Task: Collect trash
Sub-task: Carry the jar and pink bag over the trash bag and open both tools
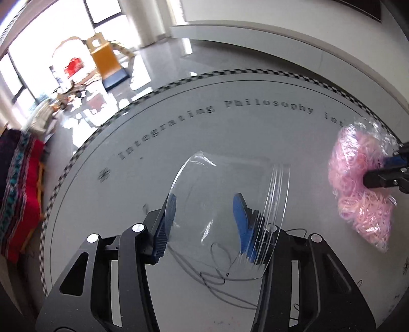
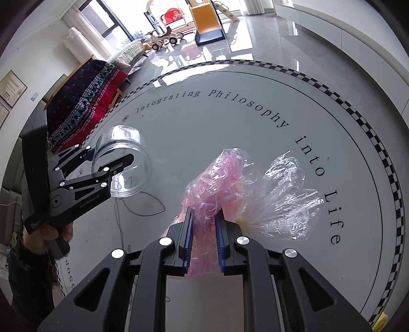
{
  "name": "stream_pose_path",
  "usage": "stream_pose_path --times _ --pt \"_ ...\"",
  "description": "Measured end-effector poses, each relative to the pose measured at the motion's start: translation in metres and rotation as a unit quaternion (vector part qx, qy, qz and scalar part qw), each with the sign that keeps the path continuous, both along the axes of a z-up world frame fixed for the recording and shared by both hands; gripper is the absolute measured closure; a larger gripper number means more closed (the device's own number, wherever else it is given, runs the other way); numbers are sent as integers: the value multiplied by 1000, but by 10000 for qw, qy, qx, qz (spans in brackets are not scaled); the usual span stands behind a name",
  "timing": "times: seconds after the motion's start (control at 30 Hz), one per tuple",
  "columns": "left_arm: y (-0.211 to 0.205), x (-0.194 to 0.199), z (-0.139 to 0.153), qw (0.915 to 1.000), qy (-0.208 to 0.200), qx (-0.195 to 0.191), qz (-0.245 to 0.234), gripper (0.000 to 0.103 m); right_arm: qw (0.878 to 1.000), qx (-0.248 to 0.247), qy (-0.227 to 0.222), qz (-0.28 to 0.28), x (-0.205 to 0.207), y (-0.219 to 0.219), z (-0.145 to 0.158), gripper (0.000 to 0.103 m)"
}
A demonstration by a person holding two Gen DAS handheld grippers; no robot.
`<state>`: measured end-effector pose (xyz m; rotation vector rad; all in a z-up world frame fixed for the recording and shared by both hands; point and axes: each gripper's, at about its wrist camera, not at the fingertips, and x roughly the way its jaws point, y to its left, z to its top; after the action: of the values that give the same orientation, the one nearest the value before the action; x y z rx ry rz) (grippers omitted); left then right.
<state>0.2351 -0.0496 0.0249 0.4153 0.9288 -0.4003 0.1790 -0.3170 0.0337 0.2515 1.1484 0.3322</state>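
The left gripper [image 1: 204, 217] has its two blue-padded fingers [image 1: 170, 212] set on either side of a clear plastic jar [image 1: 225, 214], pinching its wall; one pad sits at the jar's left side and the other shows through the plastic near the ribbed mouth. The jar lies tilted on its side, its threaded rim toward the right in the left wrist view. In the right wrist view the same jar [image 2: 122, 163] shows between the black fingers of the left gripper [image 2: 112, 158], just above the round white table [image 2: 255, 127], with a hand [image 2: 46, 235] wrapped around the gripper's handle below.

The right gripper [image 2: 204, 229] is pressed nearly together on a clear plastic bag [image 2: 230, 184] stuffed with pink shredded strands. Its blue pads clamp the bag's pink middle, and the crinkled empty end of the bag fans out to the right over the table. From the left wrist view the bag [image 1: 358, 184] is off to the right of the jar, well apart from it, with the right gripper [image 1: 386, 173] biting into it from the frame's edge.

The table [image 1: 230, 132] carries printed lettering in an arc, a checkered border and some pen scribbles near the jar. Beyond its far left edge lies a red and dark patterned blanket [image 2: 84, 102], and farther back on the shiny grey floor [image 2: 268, 43] stand a yellow slide [image 2: 207, 20] and wooden toys [image 2: 166, 39].
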Motion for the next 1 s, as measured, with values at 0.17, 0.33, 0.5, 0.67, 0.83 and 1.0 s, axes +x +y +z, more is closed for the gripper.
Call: stream_pose_path --times 0.17,0.33,0.5,0.67,0.83,1.0 --pt "12 -29 8 9991 29 -258 321 57 9999 36 -76 81 -11 8 13 86" --pt "24 -68 25 9991 -117 -275 311 57 9996 101 -181 212 -31 27 30 86" --pt "36 -110 39 9984 -208 -385 353 57 9991 109 -248 318 -49 42 44 86" --pt "44 -156 54 9982 -293 -419 326 61 9988 104 -295 370 -69 57 57 86" --pt "49 -200 58 9973 -328 -555 347 65 9981 101 -399 468 -95 72 71 86" --pt "59 -237 57 9943 -414 -795 569 66 9967 83 -494 641 -124 90 82 86"
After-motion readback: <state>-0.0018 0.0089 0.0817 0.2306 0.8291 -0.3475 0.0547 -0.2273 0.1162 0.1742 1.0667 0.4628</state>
